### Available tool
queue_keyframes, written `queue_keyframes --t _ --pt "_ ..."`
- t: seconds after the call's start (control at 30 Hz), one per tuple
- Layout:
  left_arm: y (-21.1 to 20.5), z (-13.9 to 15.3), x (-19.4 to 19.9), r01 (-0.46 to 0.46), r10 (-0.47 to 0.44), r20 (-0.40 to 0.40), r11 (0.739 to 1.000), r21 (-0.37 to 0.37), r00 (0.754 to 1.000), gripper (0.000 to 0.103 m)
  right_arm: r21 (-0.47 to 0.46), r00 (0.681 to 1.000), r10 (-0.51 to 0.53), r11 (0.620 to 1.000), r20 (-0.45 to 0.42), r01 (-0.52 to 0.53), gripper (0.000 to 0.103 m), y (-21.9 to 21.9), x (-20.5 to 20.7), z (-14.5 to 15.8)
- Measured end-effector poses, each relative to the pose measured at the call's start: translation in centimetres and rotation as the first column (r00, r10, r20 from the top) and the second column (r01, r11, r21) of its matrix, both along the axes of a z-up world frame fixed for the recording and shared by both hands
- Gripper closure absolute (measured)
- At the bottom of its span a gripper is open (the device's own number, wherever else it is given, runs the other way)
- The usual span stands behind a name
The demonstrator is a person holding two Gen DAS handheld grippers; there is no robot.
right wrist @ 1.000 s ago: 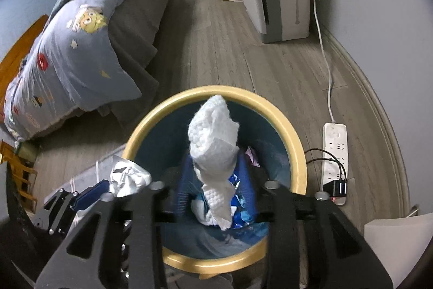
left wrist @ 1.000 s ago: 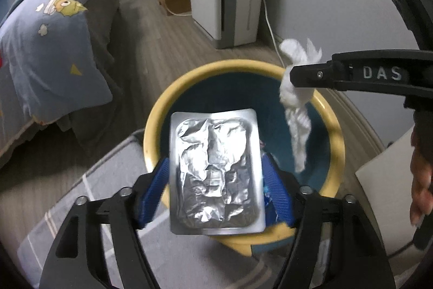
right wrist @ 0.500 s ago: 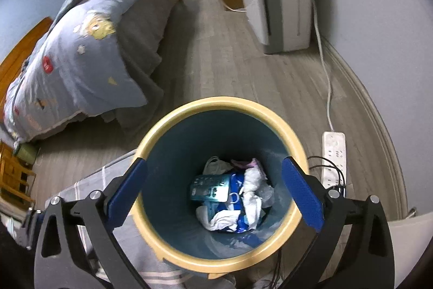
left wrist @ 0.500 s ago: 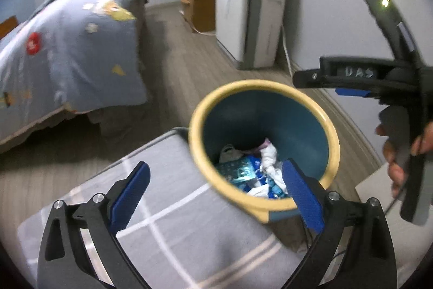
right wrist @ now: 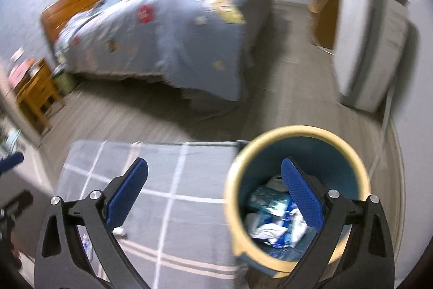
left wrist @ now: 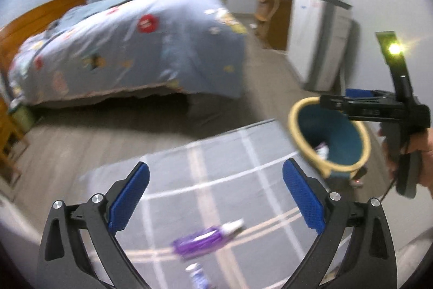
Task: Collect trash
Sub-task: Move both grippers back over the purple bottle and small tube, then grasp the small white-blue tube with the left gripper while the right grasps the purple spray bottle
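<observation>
Trash fills the yellow-rimmed blue plastic bin (right wrist: 297,180) at four o'clock. Both the left tool (left wrist: 215,197) and right tool (right wrist: 215,197) gape wide, empty. A blurred, possibly purple wrapper (left wrist: 200,237) waits on the grey checked rug (left wrist: 216,167).

- Round yellow-rimmed blue bin (right wrist: 297,180) stands right of the grey checked mat (right wrist: 167,197), trash inside.
- Purple wrapper (left wrist: 200,237) lies near on the mat.
- Blue-quilted bed (right wrist: 176,34) lies far behind.
</observation>
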State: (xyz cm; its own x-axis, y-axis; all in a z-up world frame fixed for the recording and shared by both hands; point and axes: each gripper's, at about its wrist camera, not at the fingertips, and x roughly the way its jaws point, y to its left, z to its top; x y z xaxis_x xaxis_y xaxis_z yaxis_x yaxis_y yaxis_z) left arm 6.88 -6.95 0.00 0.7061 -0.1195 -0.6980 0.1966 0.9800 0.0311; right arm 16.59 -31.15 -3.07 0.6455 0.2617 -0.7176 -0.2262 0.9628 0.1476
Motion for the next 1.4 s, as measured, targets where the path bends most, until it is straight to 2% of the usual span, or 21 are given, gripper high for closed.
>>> queue_keyframes --t 0.1,0.2,0.3,0.43,0.57,0.6,0.63,0.8,0.97,1.07,1.27,1.4 --pt "3.1 -1.4 -1.8 -0.085 0.085 -0.019 0.996 0.003 0.996 0.005 -0.048 0.997 0.081 0.996 -0.001 -0.081 0.006 2.9 -0.3 -0.1" --pt "5.1 -5.0 -3.1 -0.160 0.163 -0.092 0.986 0.045 0.982 0.005 -0.086 0.992 0.123 0.989 -0.007 -0.123 0.006 5.1 -0.5 -0.3" --pt "5.5 -8.5 -3.7 -0.178 0.192 -0.169 0.979 0.094 0.967 0.005 -0.086 0.991 0.128 0.988 -0.025 -0.130 0.006 6.6 -0.5 -0.5" --pt "5.3 -12.3 -4.8 -0.186 0.209 -0.214 0.975 0.124 0.954 0.006 -0.078 0.990 0.138 0.987 -0.041 -0.141 0.006 8.1 -0.7 -0.7" --pt "4.7 -15.7 -5.5 -0.158 0.184 -0.299 0.981 0.109 0.936 0.010 -0.116 0.985 0.169 0.978 -0.043 -0.173 0.006 9.5 -1.1 -0.8" --pt "4.3 -16.1 -5.5 -0.141 0.168 -0.311 0.984 0.105 0.935 0.017 -0.124 0.983 0.176 0.976 -0.043 -0.180 0.006 10.0 -1.2 -0.8" --pt "4.0 -16.5 -5.6 -0.124 0.151 -0.323 0.987 0.102 0.934 0.032 -0.130 0.982 0.183 0.974 -0.045 -0.187 0.006 10.2 -1.3 -0.9" --pt "3.3 -18.6 -5.6 -0.077 0.101 -0.408 0.994 0.075 0.908 0.068 -0.157 0.977 0.208 0.964 -0.054 -0.214 0.006 11.0 -1.7 -1.2" --pt "5.1 -17.1 -5.6 -0.114 0.125 -0.376 0.992 0.052 0.918 0.071 -0.167 0.971 0.230 0.957 -0.060 -0.237 0.006 12.0 -1.7 -1.6" --pt "6.1 -14.3 -5.8 -0.112 0.123 -0.330 0.992 0.054 0.936 0.071 -0.172 0.964 0.255 0.949 -0.068 -0.263 0.006 13.0 -1.8 -1.9" --pt "8.0 -6.0 -3.9 -0.048 0.058 -0.195 0.997 0.054 0.979 0.071 -0.166 0.944 0.314 0.930 -0.099 -0.327 0.006 15.4 -2.2 -3.1" --pt "9.0 -4.3 -2.4 -0.019 0.030 -0.135 0.996 0.083 0.990 0.071 -0.179 0.906 0.403 0.890 -0.128 -0.421 0.006 17.8 -3.3 -4.5"
